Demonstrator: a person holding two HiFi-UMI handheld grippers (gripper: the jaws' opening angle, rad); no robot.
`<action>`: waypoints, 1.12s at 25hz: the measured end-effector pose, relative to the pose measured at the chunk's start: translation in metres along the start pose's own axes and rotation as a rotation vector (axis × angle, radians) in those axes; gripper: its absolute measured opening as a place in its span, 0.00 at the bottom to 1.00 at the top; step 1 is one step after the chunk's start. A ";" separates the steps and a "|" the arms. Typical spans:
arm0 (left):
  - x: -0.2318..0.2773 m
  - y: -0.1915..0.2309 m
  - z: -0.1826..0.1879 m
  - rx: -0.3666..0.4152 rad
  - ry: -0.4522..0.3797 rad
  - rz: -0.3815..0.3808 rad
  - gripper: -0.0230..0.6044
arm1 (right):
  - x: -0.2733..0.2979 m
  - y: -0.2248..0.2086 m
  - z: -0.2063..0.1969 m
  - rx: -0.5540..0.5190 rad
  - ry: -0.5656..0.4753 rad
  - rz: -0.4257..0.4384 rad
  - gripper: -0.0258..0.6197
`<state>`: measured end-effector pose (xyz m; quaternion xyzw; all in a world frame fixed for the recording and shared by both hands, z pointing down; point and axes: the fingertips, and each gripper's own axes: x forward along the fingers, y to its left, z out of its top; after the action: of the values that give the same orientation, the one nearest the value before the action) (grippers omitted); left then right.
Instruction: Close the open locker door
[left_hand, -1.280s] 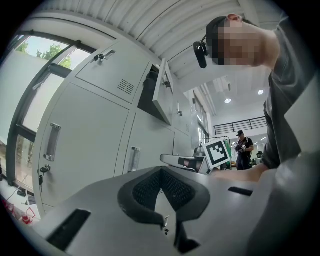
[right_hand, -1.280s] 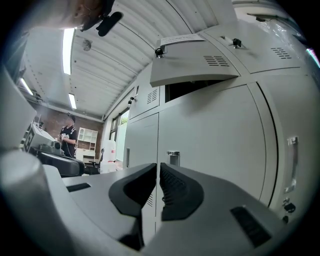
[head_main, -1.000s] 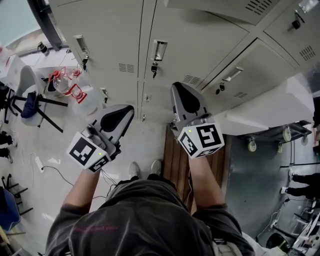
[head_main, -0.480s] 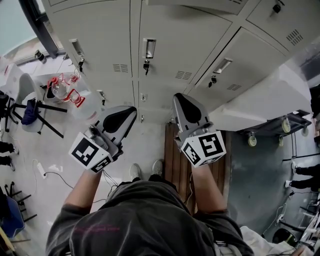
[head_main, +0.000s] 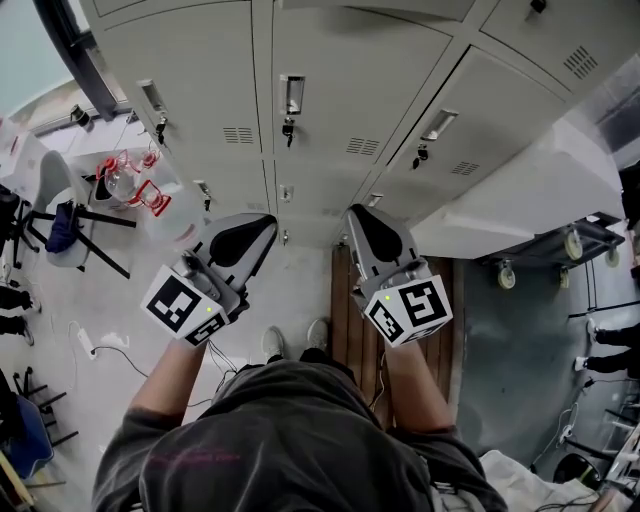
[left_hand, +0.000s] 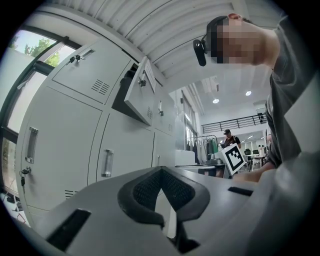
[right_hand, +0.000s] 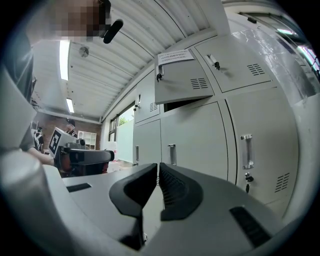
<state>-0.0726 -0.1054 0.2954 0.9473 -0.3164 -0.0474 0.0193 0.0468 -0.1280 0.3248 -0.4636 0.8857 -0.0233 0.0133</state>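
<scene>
The open locker door (left_hand: 140, 93) hangs out from an upper row of grey lockers; the right gripper view shows the open door (right_hand: 182, 80) with a paper sheet on it. In the head view only the door's edge (head_main: 400, 7) shows at the top. My left gripper (head_main: 262, 222) and right gripper (head_main: 357, 212) both point level at the locker fronts, well below that door and apart from it. The left gripper (left_hand: 161, 171) has its tips together with nothing between them. The right gripper (right_hand: 158, 167) is shut and empty too.
A wooden pallet (head_main: 348, 330) lies on the floor under my right arm. At left stand a water jug with red handles (head_main: 130, 180) and a chair (head_main: 60, 200). A white unit on casters (head_main: 520, 205) stands at right. Another person (left_hand: 231, 137) is far behind.
My right gripper has slid lower in the head view, away from the locker fronts. The left one shifted slightly right. Both stay shut.
</scene>
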 end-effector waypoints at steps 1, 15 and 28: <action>0.000 -0.001 -0.001 0.000 0.001 -0.001 0.06 | -0.002 0.000 -0.001 0.002 0.001 0.001 0.09; 0.010 -0.003 -0.004 -0.008 0.008 -0.019 0.06 | -0.008 -0.005 -0.005 0.026 0.006 0.001 0.08; 0.013 -0.003 -0.006 -0.010 0.009 -0.018 0.06 | -0.006 -0.006 -0.009 0.033 0.017 0.009 0.07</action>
<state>-0.0603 -0.1110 0.3003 0.9501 -0.3077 -0.0450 0.0251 0.0542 -0.1261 0.3342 -0.4593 0.8872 -0.0417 0.0137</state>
